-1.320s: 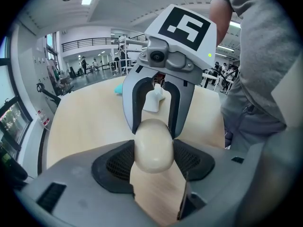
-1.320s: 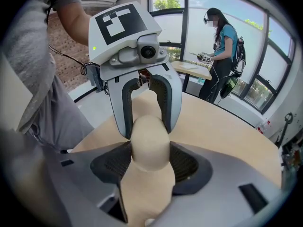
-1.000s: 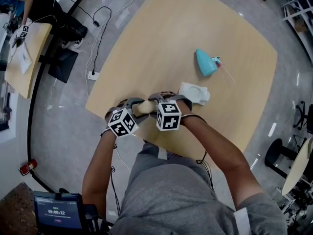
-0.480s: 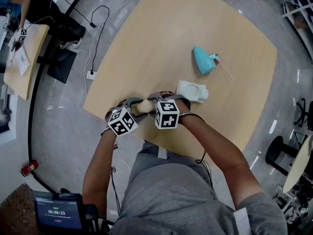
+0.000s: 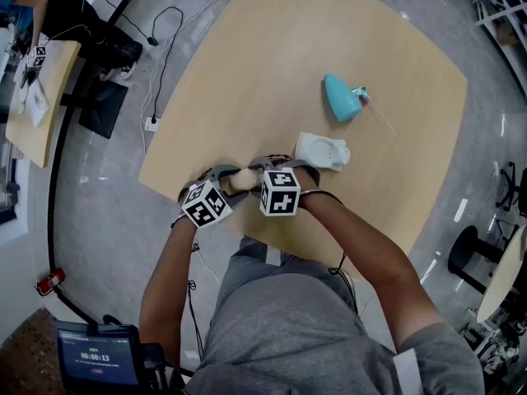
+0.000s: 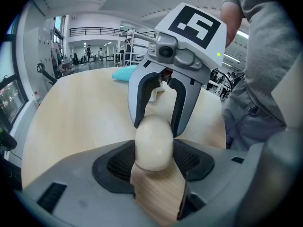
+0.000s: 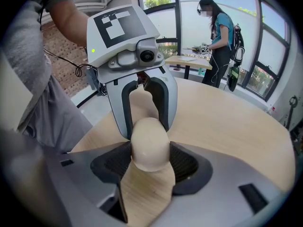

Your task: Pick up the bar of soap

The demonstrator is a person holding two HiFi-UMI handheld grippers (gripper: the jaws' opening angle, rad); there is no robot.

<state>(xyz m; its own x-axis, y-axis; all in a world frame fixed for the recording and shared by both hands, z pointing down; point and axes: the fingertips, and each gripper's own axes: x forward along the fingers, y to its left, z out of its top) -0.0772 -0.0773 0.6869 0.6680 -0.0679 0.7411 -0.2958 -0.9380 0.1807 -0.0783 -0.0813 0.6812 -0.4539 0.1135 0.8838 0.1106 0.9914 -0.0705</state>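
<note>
Both grippers meet at the near edge of the surface (image 5: 272,48), closer to its left corner, and the bar of soap (image 5: 241,178) sits right between them, just inside that edge. The left gripper (image 5: 233,180) has its jaws closed narrow on one end of the bar; the right gripper (image 5: 252,174) faces it, jaws clamped on the other end. Whether the bar rests on the wood or hangs just above it, I cannot tell.

There is little room behind, with the edge right there, while bare wood runs wide toward the far edge and the far-left side. A white soap dish (image 5: 322,151) lies just beside the right gripper, and a teal spray bottle (image 5: 342,103) lies on its side farther in, toward the right edge.

The bar is cream-coloured, smooth and rounded like an egg, with a faint sheen.
</note>
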